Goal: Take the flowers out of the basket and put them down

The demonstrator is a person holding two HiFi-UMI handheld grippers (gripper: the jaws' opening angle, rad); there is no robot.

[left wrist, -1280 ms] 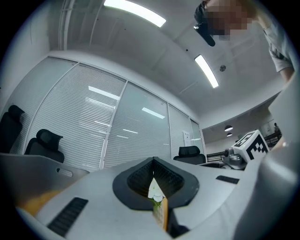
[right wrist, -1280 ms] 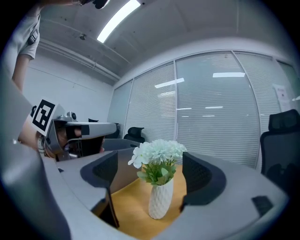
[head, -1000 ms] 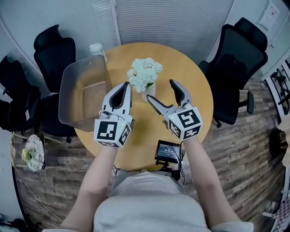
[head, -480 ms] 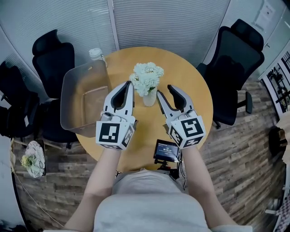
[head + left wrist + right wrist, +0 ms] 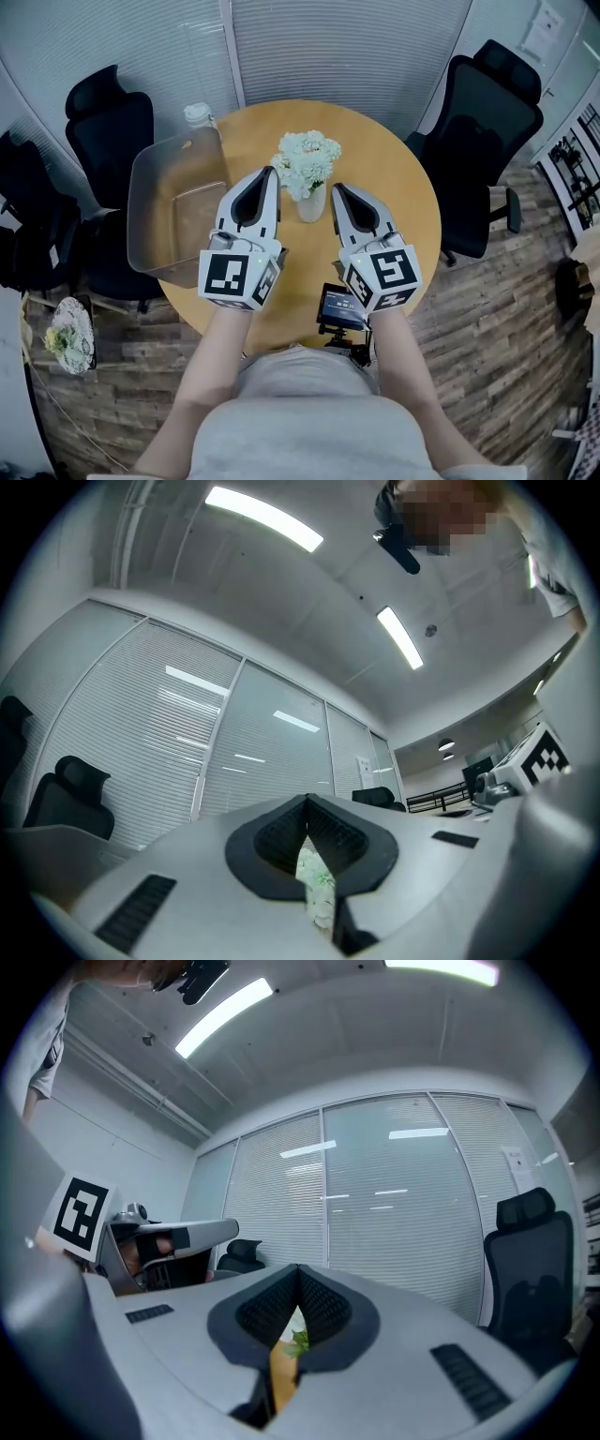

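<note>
A bunch of white flowers [image 5: 307, 161] stands upright in a small clear vase [image 5: 311, 204] at the middle of the round wooden table [image 5: 398, 187]. The clear plastic basket [image 5: 148, 217] sits at the table's left edge and looks empty. My left gripper [image 5: 268, 172] hovers just left of the vase, shut with nothing held. My right gripper [image 5: 337, 188] hovers just right of it, also shut and empty. In the left gripper view only a sliver of the flowers [image 5: 317, 892] shows below the shut gripper [image 5: 307, 803]. The right gripper [image 5: 298, 1271] view shows a green leaf [image 5: 299, 1340].
A capped clear bottle [image 5: 199, 114] stands behind the basket. A small screen device [image 5: 339, 307] hangs at the table's near edge. Black office chairs stand at the left [image 5: 98, 122] and right [image 5: 483, 122]. Another small bouquet [image 5: 62, 337] lies on the floor at the left.
My right gripper's jaws have gone from wide open to shut, with nothing between them, and it has shifted slightly left beside the vase. The left gripper stays shut and nearly still.
</note>
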